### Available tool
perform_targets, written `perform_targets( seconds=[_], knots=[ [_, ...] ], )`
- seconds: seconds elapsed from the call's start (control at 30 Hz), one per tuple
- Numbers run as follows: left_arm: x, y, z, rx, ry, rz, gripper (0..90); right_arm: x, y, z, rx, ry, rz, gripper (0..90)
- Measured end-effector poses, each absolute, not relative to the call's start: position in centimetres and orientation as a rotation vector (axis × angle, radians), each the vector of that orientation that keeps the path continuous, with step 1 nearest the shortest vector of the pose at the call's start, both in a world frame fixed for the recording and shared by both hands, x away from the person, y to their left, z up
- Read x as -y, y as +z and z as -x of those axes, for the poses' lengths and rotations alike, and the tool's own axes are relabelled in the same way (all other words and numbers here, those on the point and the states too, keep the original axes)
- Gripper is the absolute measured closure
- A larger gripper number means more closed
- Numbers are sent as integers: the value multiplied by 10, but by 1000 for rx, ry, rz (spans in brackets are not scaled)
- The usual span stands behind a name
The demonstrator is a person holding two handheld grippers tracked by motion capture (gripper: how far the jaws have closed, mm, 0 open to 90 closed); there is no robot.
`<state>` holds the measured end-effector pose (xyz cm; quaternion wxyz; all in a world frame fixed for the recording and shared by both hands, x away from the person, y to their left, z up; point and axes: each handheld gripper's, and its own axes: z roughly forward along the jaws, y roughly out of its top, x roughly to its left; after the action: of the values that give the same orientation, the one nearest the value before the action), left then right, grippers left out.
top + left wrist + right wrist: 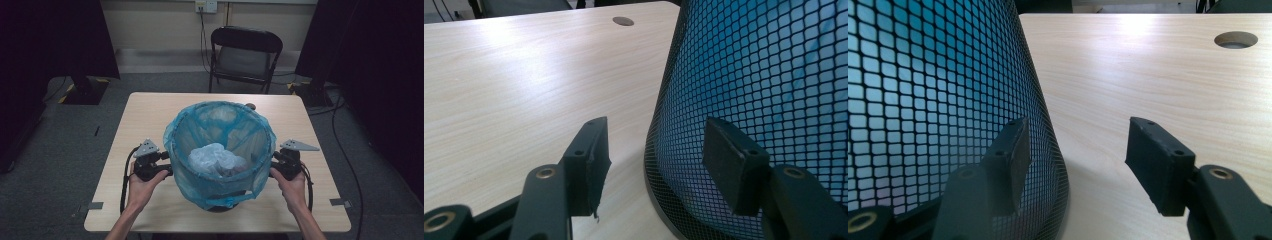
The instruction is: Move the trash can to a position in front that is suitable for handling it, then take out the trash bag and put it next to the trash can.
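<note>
Bin (220, 150) with blue liner, frame centre on table (150, 115). Left gripper (167, 171) and right gripper (272, 167) flank it, both wide, gripping nothing. Likely next: pinch liner rim.

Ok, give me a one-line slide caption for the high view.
Two hand-held claws, left and right, flank a black mesh bin lined with a blue bag on a wooden table.

black mesh bin (744, 75), translucent blue liner (220, 130), pale woodgrain table (150, 115), black chair (245, 52)
</note>
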<state>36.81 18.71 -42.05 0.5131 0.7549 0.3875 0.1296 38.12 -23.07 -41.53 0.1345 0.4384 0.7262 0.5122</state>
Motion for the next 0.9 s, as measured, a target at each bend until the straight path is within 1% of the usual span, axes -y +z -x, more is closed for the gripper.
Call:
perform_targets(
  seconds=[0.33,0.37,0.47,0.5,0.53,0.57,0.67,0.9],
  knots=[
    [-184,-423,-363,-896,264,-1810,439,238,-415,-368,-2109,1487,-1282,412],
    [-184,-423,-363,-889,261,-1815,435,239,-416,-368,-2105,1486,-1287,392],
    [-184,-424,-364,-900,268,-1816,360,242,-417,-367,-2096,1475,-1305,310],
    [-184,-424,-364,-900,268,-1816,350,243,-416,-368,-2095,1475,-1313,278],
    [-184,-424,-364,-902,266,-1815,341,243,-416,-368,-2095,1475,-1313,278],
    [-185,-423,-365,-905,260,-1818,324,245,-414,-369,-2086,1485,-1317,260],
    [-188,-420,-366,-906,252,-1805,302,250,-409,-368,-2060,1494,-1316,256],
    [-202,-404,-360,-889,277,-1779,294,261,-392,-361,-2011,1510,-1302,268]
  ],
)
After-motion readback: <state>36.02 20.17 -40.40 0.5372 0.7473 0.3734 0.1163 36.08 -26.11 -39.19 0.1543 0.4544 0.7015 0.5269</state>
